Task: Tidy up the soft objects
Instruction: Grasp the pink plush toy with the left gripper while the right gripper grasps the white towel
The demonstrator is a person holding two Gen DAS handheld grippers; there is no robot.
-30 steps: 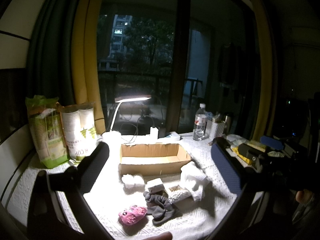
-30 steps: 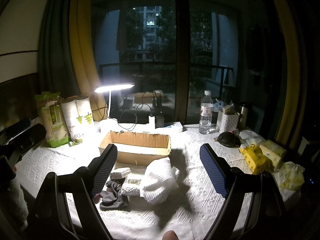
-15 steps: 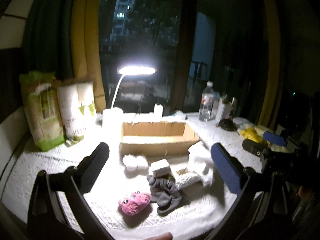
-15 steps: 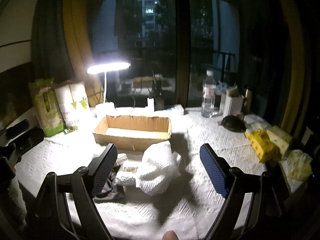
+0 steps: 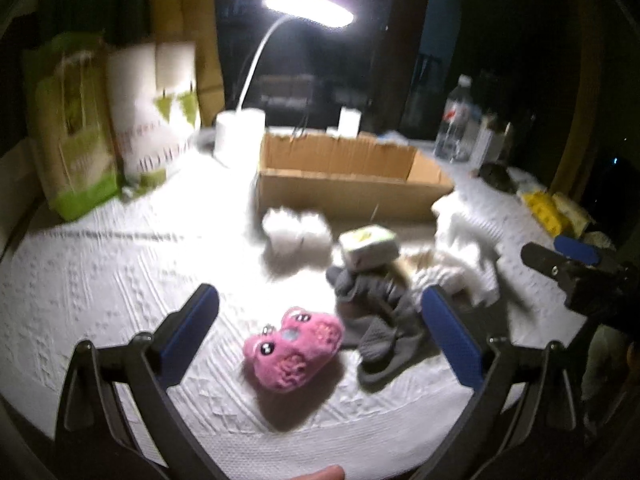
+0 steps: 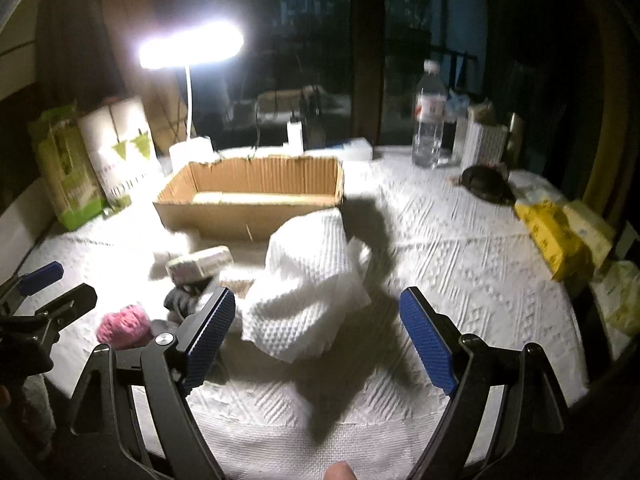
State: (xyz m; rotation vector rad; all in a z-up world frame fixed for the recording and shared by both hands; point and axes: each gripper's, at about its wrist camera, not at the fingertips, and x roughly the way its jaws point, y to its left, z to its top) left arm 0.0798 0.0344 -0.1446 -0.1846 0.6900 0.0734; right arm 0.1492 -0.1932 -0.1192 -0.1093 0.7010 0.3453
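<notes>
On my left side I have the left gripper (image 5: pixel 320 332) with its jaws spread wide and nothing between them, poised just above the fuzzy pink plush toy (image 5: pixel 294 350) that lies on the white textured tablecloth (image 5: pixel 100 280). I judge this toy to be my first pick, so I would come straight down with one blue pad on each flank of it, squeeze its thick middle rather than the small metal ring at its top, and close only until the pile gives a little. Just to the right of the toy, and touching it or nearly so, is the crumpled grey sock (image 5: pixel 376 320); I would keep my right-hand pad clear of that cloth so I lift one thing at a time. Behind these sit a fluffy white puff (image 5: pixel 298 232) and a small white wrapped packet (image 5: pixel 370 244), and behind them the open brown cardboard box (image 5: pixel 340 184), which looks empty and which I take to be where the soft things go. Further right, the right gripper (image 6: pixel 320 328) is also released and empty, framing the rumpled white waffle-weave towel (image 6: pixel 312 276). I would pinch that at a raised fold near its middle, since it will sag and drag when lifted, and carry it high over the box's near wall
</notes>
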